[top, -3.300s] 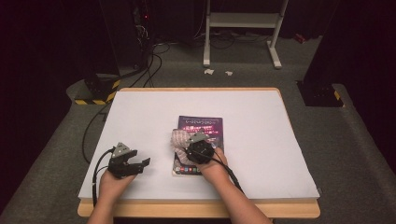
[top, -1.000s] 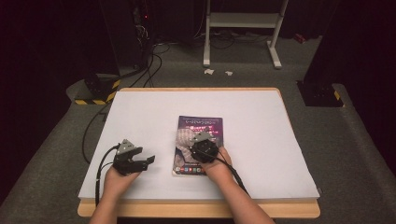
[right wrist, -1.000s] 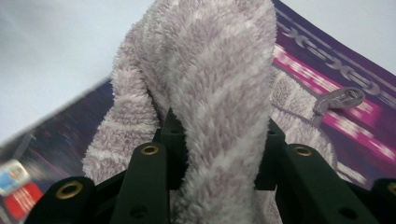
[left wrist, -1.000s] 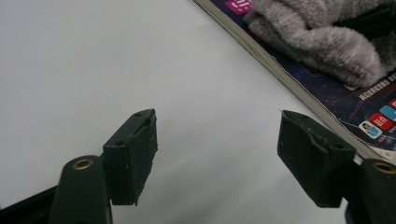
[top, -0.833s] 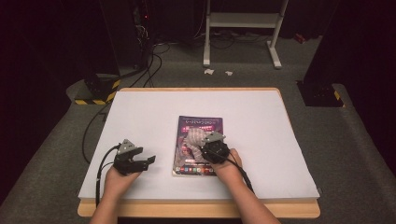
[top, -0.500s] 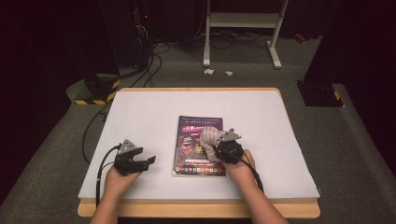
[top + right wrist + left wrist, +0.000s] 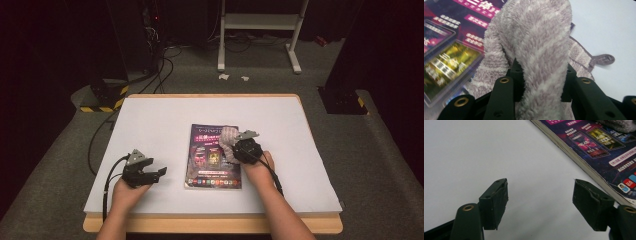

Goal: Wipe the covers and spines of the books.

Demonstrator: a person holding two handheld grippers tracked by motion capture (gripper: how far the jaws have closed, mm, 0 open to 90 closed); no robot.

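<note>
The fluffy grey-and-white striped cloth (image 7: 227, 141) lies bunched on the right half of the purple glossy-covered book (image 7: 211, 161), its far end spilling over the book's right edge, and the right hand-held gripper (image 7: 239, 150) is clamped on a thick fold of it. This looks like wiping the cover, so the stroke should keep the cloth pressed flat and low, sweeping across the book without letting the black jaws scrape the print. Keep the squeeze firm, since plush fabric slips. The left hand-held gripper (image 7: 156, 173) rests with jaws apart and empty on the white counter (image 7: 150, 120) just left of the book; it could pin the book's near-left corner if the book starts sliding.
</note>
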